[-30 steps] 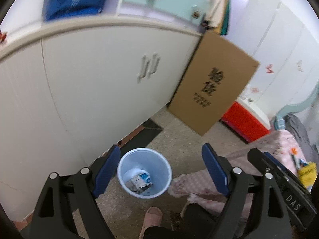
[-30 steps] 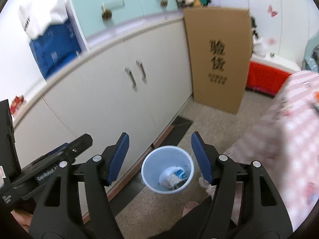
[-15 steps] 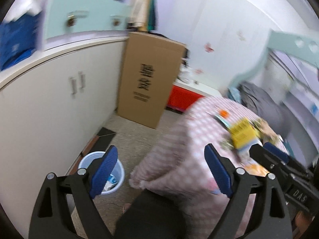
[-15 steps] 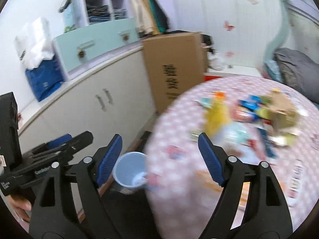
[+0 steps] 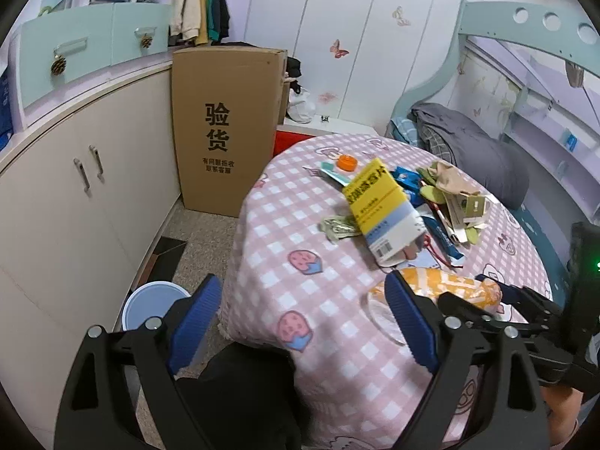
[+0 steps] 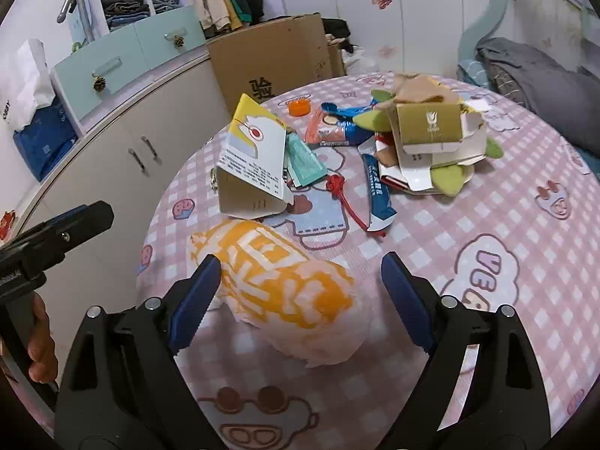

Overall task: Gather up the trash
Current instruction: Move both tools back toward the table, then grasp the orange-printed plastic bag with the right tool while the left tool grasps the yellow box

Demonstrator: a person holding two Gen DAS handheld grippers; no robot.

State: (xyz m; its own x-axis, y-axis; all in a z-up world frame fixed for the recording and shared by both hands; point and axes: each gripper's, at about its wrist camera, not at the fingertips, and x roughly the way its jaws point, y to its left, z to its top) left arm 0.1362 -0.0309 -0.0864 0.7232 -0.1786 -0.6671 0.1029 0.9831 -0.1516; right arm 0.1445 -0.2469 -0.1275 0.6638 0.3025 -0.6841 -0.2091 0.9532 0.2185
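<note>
Both views have swung from the blue bin [image 5: 150, 305] to the littered worktop [image 5: 300, 262]. The left hand-held gripper [image 5: 300, 326] gapes empty; the right hand-held gripper [image 6: 300, 303], closing slightly, frames the orange-and-white wrapper [image 6: 285, 285], likely next.

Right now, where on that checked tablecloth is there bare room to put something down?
Bare cloth lies right of the orange-and-white bag, around the cloud cartoon, and along the tablecloth edge nearest the cardboard box. The far middle is crowded: yellow carton, blue wrappers, torn gold box, all overlapping.
</note>
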